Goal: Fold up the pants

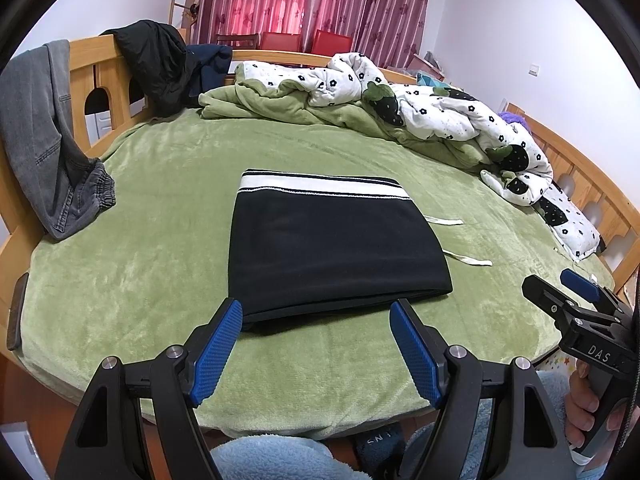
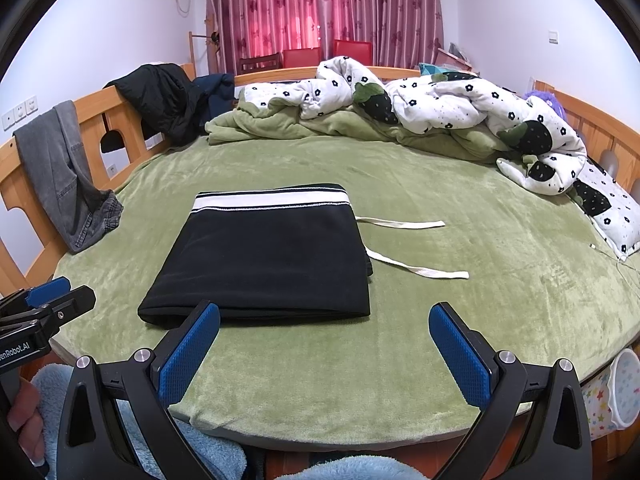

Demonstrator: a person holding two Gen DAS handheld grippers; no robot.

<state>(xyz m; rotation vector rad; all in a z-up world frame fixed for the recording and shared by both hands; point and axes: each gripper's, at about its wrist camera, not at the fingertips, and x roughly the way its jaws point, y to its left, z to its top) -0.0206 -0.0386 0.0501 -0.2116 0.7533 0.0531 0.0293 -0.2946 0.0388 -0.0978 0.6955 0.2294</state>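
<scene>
The black pants (image 1: 332,248) lie folded into a flat rectangle in the middle of the green bed (image 1: 160,200), white-striped waistband at the far side. Two white drawstrings (image 1: 468,260) trail out to the right. They also show in the right wrist view (image 2: 264,260), drawstrings (image 2: 416,270) beside them. My left gripper (image 1: 316,312) is open and empty, held just above the near edge of the pants. My right gripper (image 2: 324,316) is open and empty, near the front right of the pants; it shows in the left wrist view (image 1: 560,292) too.
Grey jeans (image 1: 48,140) and a black jacket (image 1: 160,68) hang on the wooden bed rail (image 1: 104,64) at left. A crumpled white flowered quilt (image 1: 440,116) and green blanket lie along the far and right sides. A starred bin (image 2: 624,388) stands by the bed's right front.
</scene>
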